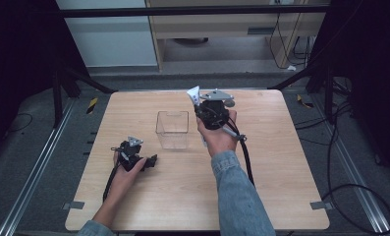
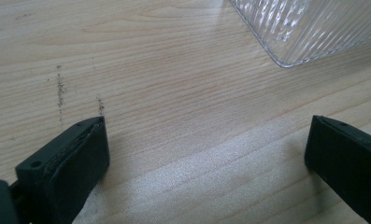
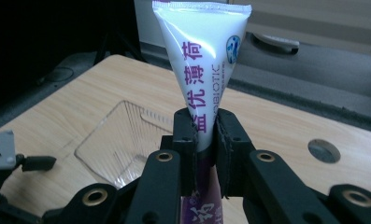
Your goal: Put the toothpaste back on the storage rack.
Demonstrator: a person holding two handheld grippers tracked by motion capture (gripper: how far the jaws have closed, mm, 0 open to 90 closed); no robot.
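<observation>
My right gripper (image 3: 205, 140) clamps a white tube (image 3: 205, 60) with purple lettering; my left gripper (image 2: 206, 154) gapes; the clear bin (image 1: 172, 129) at frame center is empty.

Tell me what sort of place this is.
Probably a lab or workshop set up for recording, not a home. A bare wooden table stands inside a dark metal frame, loose cables trail across the grey floor, and each hand works a hand-held gripper, the right one clamping a tube.
</observation>
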